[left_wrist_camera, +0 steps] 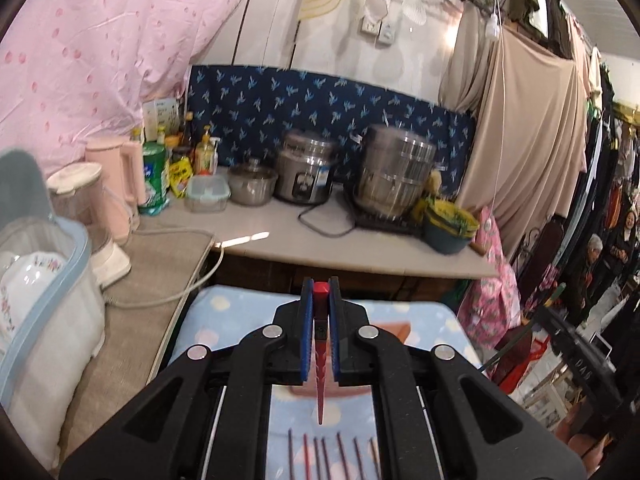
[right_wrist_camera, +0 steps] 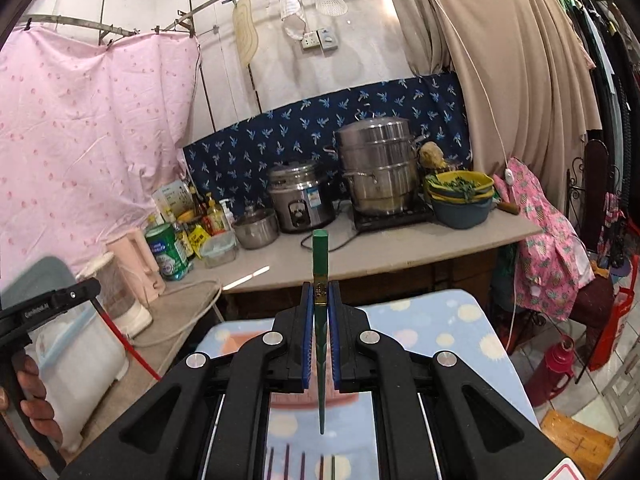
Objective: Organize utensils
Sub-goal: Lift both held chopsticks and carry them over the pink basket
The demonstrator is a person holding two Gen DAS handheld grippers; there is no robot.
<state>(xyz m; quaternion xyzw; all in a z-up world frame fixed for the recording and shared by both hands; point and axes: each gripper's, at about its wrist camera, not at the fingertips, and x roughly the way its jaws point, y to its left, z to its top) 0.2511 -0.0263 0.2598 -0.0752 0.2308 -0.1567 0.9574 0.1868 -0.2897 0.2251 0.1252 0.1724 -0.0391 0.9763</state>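
Our left tongs (left_wrist_camera: 321,292) clamped a red chopstick (left_wrist_camera: 321,360), and our right tongs (right_wrist_camera: 320,292) clamped a green chopstick (right_wrist_camera: 320,280), both raised above the near patterned worktop (left_wrist_camera: 240,312). Below lay what seemed more chopsticks (left_wrist_camera: 332,456), partly hidden.

Very little text can be read here. In the right wrist view, the black hand-held gripper (right_wrist_camera: 48,308) at the left edge carries small white letters along its arm; they look like one brand word, but the letters are too blurred to spell. In the left wrist view, the black hand-held gripper (left_wrist_camera: 576,356) at the right edge shows raised letters that read about "DAS", not certain. The green plastic bottle (right_wrist_camera: 166,254) and the silver rice cooker (right_wrist_camera: 302,198) on the surface have printed labels, too small to read.
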